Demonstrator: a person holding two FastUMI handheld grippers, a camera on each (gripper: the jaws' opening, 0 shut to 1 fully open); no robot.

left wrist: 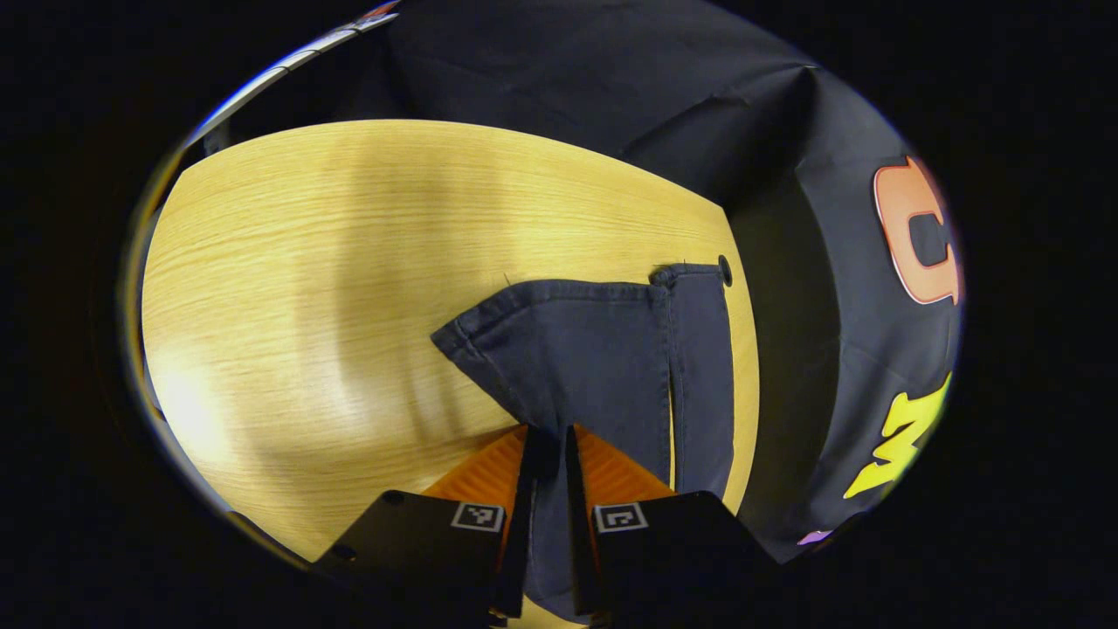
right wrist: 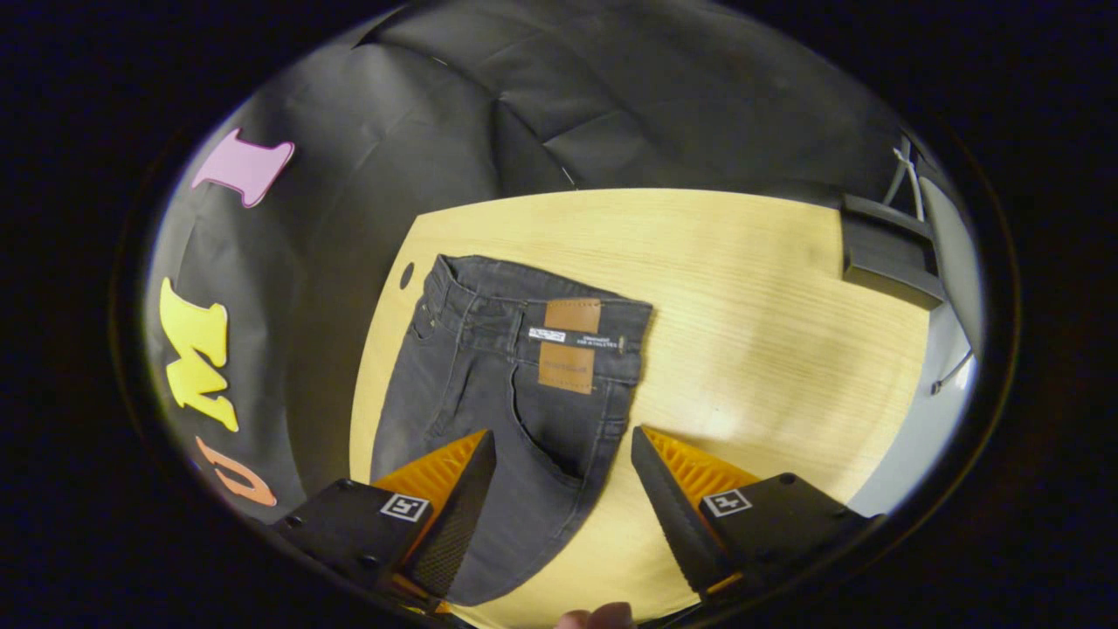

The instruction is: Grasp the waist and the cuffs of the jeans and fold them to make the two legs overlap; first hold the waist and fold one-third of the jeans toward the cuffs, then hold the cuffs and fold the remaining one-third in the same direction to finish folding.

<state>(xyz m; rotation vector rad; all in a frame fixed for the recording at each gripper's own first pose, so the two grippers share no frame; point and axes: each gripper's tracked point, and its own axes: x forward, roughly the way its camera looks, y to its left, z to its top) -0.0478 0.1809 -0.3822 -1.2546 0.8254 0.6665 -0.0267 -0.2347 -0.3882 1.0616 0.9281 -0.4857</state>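
Left gripper (left wrist: 548,437) pinches the jeans (left wrist: 603,358) near a desk (left wrist: 306,262) edge, bare wood beside; right gripper (right wrist: 563,454) gapes wide above the waist (right wrist: 541,328) by another edge, holding nothing.

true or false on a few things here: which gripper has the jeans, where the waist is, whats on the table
1. The left gripper is shut on the dark denim jeans. True.
2. The right gripper is clamped on the waist. False: its jaws stand open above the jeans, apart from the cloth.
3. The brown leather waist patch faces up. True.
4. The jeans lie on a white plastic table. False: it is a light wooden table.
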